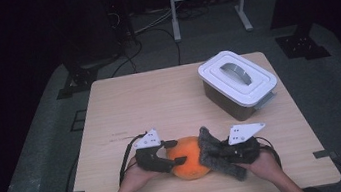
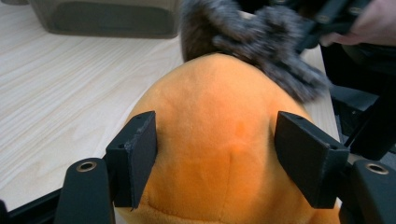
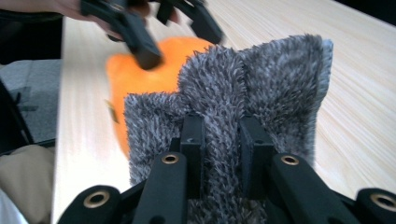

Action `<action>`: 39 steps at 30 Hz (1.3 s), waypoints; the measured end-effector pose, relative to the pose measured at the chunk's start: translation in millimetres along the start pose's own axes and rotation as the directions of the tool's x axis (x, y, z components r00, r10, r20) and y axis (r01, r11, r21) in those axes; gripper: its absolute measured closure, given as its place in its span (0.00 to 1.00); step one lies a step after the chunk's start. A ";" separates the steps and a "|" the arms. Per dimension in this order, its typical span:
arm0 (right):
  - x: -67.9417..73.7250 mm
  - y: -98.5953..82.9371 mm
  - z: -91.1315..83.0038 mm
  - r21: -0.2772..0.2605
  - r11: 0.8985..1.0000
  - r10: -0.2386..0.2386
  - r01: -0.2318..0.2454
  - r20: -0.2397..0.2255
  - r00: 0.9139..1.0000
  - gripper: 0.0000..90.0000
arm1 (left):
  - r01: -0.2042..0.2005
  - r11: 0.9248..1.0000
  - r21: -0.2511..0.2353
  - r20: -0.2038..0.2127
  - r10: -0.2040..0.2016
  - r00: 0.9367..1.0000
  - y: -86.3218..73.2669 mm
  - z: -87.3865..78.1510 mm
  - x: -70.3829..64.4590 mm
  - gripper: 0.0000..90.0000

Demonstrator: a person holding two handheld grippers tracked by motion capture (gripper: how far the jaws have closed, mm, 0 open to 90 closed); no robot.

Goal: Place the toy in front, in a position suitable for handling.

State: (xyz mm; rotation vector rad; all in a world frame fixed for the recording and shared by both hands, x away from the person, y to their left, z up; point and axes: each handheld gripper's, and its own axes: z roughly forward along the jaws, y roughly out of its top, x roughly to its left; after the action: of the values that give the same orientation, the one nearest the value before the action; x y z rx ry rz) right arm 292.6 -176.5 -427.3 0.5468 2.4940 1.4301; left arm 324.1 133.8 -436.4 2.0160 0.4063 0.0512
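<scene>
Your left gripper [image 1: 180, 161] has its jaws apart on either side of the round orange plush toy [image 1: 189, 157], which sits on the light wooden desk [image 1: 159, 102] near its front edge, between your two hands. In the left gripper view the black pads [image 2: 140, 154] flank the toy's dome [image 2: 215, 140] and seem to rest against the fabric, though whether they press in cannot be told. Your right gripper [image 3: 223, 140] is clamped on a fold of shaggy grey microfibre cloth [image 3: 243, 93], which leans against the toy's far side and drapes over its top.

Expect the toy to be light and soft: it should give under the pads and may roll or squirm away if you squeeze only the crown. Take it low and across its widest part, where the stuffing offers most to bite on. The cloth is limp and will flop wherever it is unsupported, so keep your hold near its middle fold. The white-lidded grey plastic box [image 1: 238, 82] stands well apart, at the desk's far right.
</scene>
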 end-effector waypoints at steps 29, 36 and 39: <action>-8.8 -5.2 -7.9 -0.004 0.998 0.064 -0.065 -0.095 0.993 0.81 | -0.124 0.992 0.033 0.062 0.121 0.991 4.5 -1.7 -11.1 0.30; -10.2 -3.2 -14.0 -0.037 0.996 0.073 -0.076 -0.084 0.994 0.81 | -0.143 0.989 0.036 0.062 0.141 0.988 6.3 -0.9 -13.5 0.30; -6.4 -2.1 -7.6 -0.018 0.998 0.053 -0.055 -0.095 0.994 0.81 | -0.123 0.991 0.046 0.064 0.120 0.991 8.3 -1.8 -12.2 0.23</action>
State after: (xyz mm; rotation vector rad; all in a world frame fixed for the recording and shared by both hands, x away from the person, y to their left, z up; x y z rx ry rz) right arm 295.3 -186.1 -425.3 0.5595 2.5520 1.5350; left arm 314.4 128.3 -426.6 2.0842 0.2481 0.0550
